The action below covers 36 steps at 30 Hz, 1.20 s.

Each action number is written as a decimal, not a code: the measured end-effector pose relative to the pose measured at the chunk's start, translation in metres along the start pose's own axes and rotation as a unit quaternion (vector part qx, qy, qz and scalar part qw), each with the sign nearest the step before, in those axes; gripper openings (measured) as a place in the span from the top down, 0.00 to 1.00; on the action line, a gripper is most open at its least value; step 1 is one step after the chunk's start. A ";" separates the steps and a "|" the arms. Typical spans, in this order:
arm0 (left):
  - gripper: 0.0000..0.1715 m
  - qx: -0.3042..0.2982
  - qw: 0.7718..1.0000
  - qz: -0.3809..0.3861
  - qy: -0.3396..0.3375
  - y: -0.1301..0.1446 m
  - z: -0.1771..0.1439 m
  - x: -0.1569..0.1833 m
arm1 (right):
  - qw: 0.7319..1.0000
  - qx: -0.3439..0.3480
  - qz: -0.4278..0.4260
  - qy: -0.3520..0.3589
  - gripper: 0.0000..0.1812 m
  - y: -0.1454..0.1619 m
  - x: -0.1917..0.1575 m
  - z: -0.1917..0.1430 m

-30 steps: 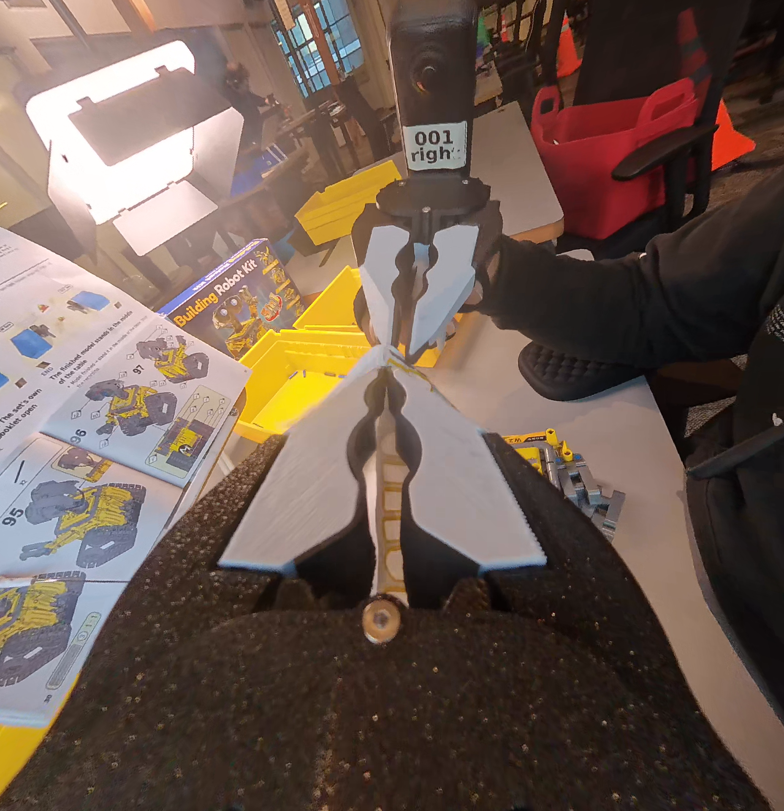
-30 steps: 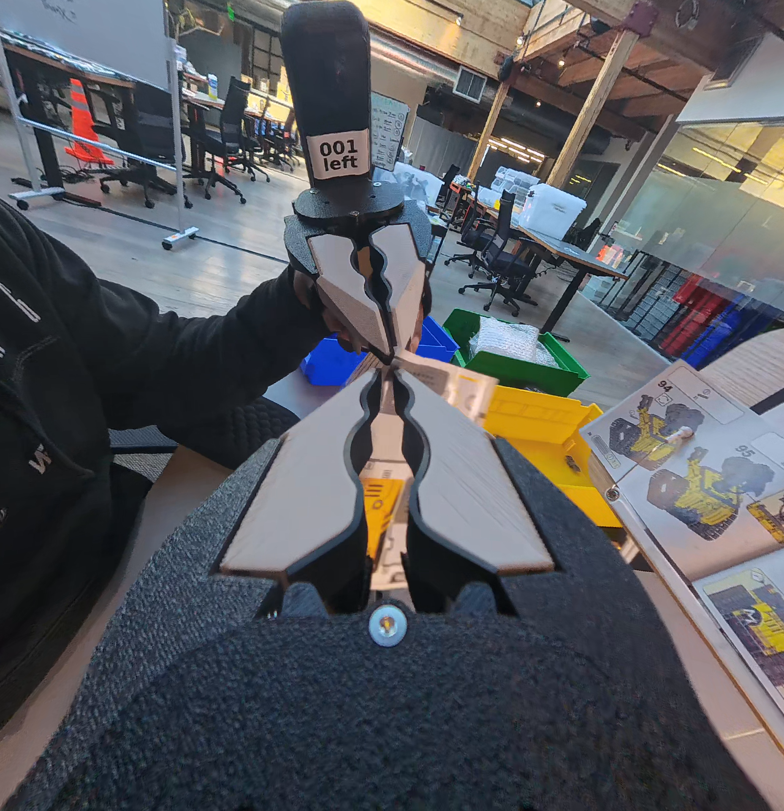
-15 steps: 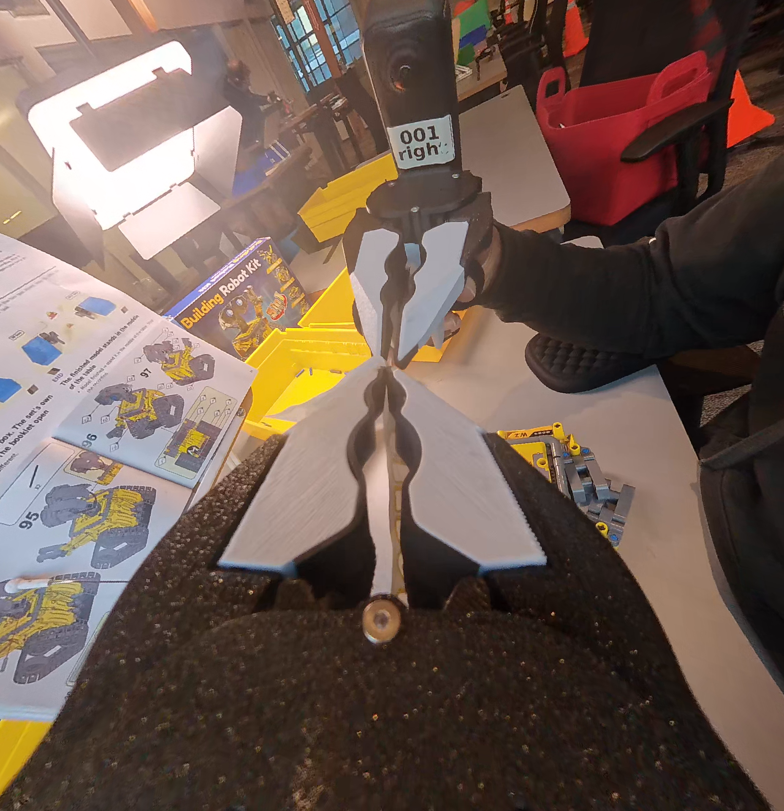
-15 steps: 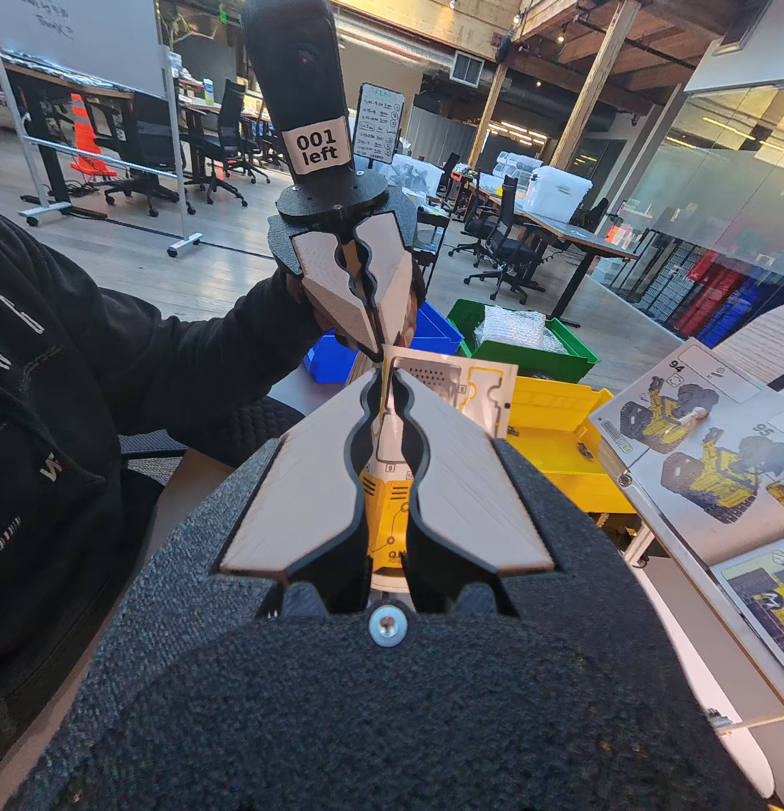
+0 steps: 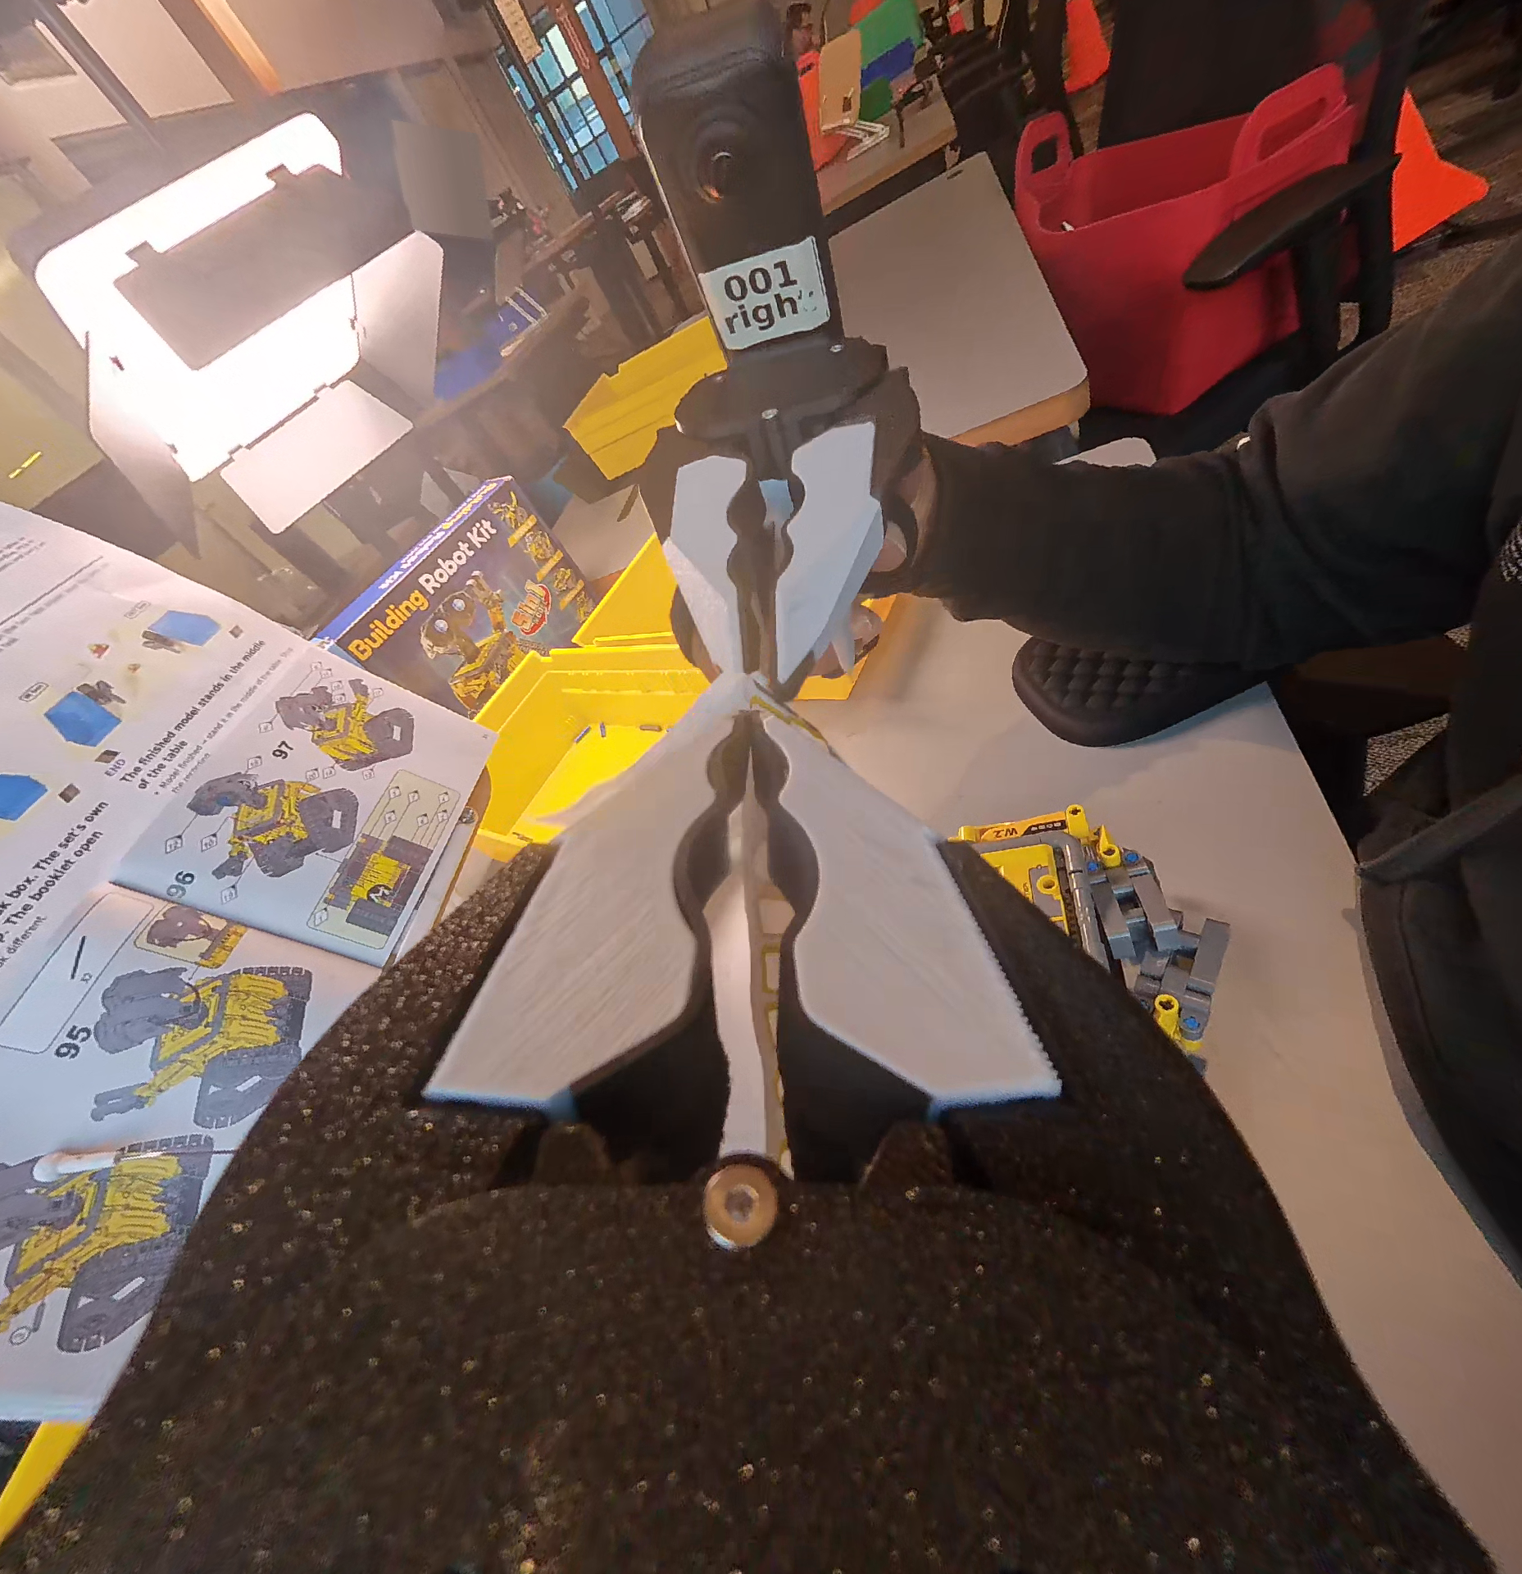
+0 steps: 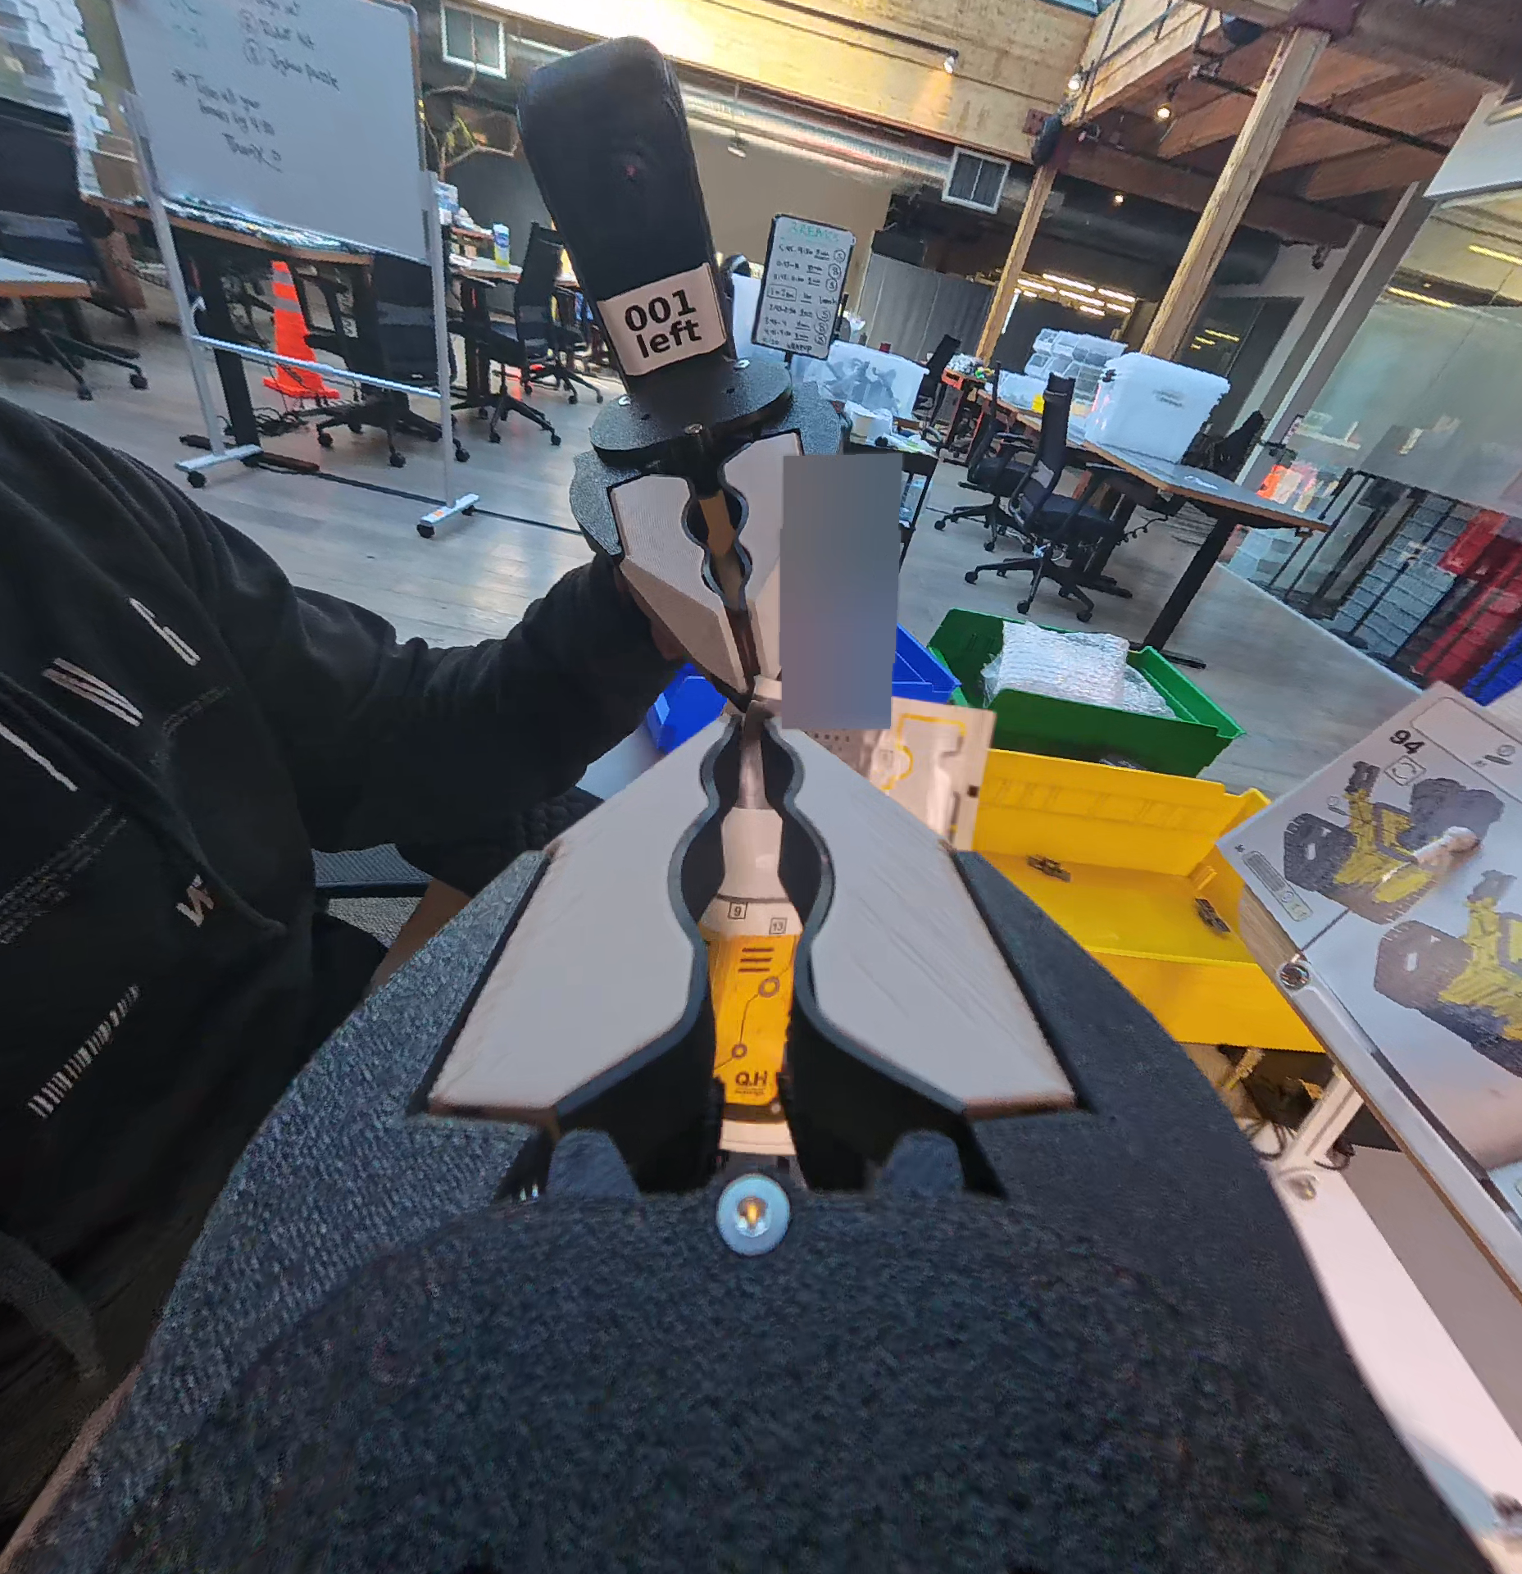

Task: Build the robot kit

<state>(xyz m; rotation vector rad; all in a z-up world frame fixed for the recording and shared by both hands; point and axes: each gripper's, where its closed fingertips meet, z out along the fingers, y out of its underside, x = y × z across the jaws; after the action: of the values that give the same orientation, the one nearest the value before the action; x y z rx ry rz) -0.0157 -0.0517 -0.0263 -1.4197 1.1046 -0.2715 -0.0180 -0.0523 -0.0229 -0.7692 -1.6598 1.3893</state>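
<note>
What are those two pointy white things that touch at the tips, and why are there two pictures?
They are hand-held grippers, like big tweezers. A person holds one in each hand, and each carries a camera looking along its fingers, so you get two pictures. The left gripper and the right gripper meet tip to tip, both shut on one thin sticker sheet, white and yellow. On the grey table lie a half-built toy of yellow and grey bricks, an open instruction booklet, yellow trays and the kit's box.
</note>
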 end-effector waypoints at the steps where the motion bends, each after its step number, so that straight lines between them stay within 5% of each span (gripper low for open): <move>1: 1.00 0.000 1.000 0.000 -0.001 0.000 0.000 0.000 | 1.000 0.005 0.003 -0.004 0.99 -0.001 -0.001 -0.001; 17: 1.00 -0.003 1.000 0.002 -0.003 0.001 -0.003 -0.001 | 1.000 0.019 0.019 -0.004 1.00 -0.004 0.006 -0.007; 22: 1.00 -0.014 0.999 -0.049 -0.016 0.011 -0.015 -0.018 | 0.999 0.034 0.017 0.014 1.00 -0.011 0.013 -0.018; 28: 1.00 -0.098 0.976 -0.192 -0.032 0.081 -0.035 -0.055 | 0.998 0.043 0.023 0.028 1.00 -0.015 0.021 -0.028; 36: 1.00 -0.290 0.904 -0.315 -0.010 0.214 -0.070 -0.055 | 0.998 0.034 0.036 0.035 1.00 -0.007 0.029 -0.029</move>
<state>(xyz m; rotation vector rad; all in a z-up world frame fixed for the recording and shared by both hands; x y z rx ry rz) -0.1906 -0.0102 -0.1727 -2.3041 0.6945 -0.4012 -0.0063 -0.0156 -0.0085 -0.8361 -1.5364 1.4434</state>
